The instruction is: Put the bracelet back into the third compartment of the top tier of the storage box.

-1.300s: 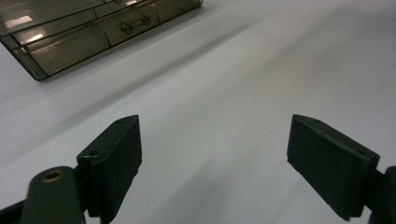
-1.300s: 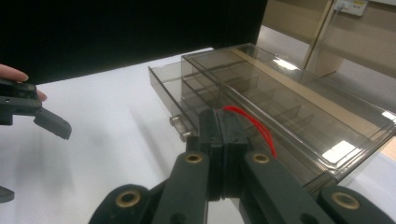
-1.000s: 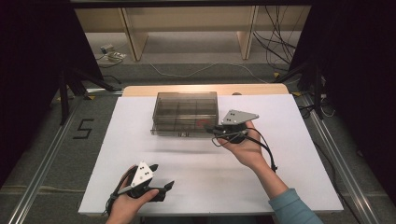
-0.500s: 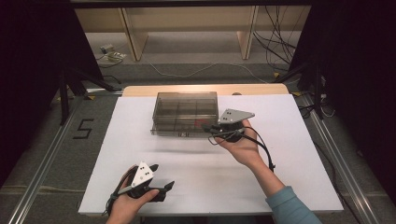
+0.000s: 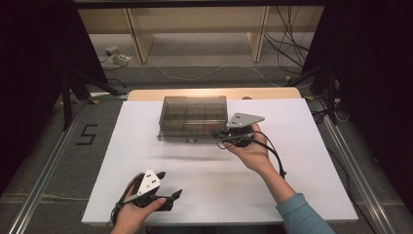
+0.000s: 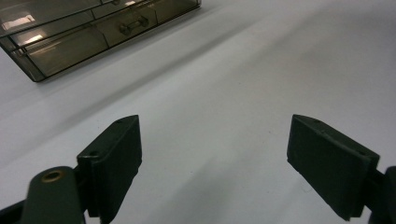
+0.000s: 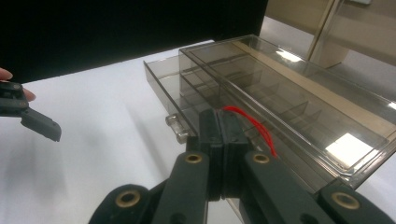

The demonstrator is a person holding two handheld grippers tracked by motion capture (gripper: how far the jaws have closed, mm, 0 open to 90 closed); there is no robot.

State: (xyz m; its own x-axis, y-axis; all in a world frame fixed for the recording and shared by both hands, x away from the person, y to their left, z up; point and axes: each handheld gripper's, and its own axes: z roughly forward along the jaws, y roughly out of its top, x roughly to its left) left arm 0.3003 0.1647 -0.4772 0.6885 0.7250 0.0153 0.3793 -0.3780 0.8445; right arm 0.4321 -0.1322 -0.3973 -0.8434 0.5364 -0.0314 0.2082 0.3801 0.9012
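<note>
White table [image 5: 302, 195]: right gripper [image 7: 219, 122] pinches a limp red cord [image 7: 254, 127] at the light, stiff drawer box [image 5: 194, 117]; left gripper [image 6: 212, 154] gapes, empty.

A smoky clear drawer box [image 5: 194, 118] sits on the white table [image 5: 292, 175]. The right gripper [image 5: 225, 139] meets its front right corner; the left gripper [image 5: 168, 192] rests near the front edge.
</note>
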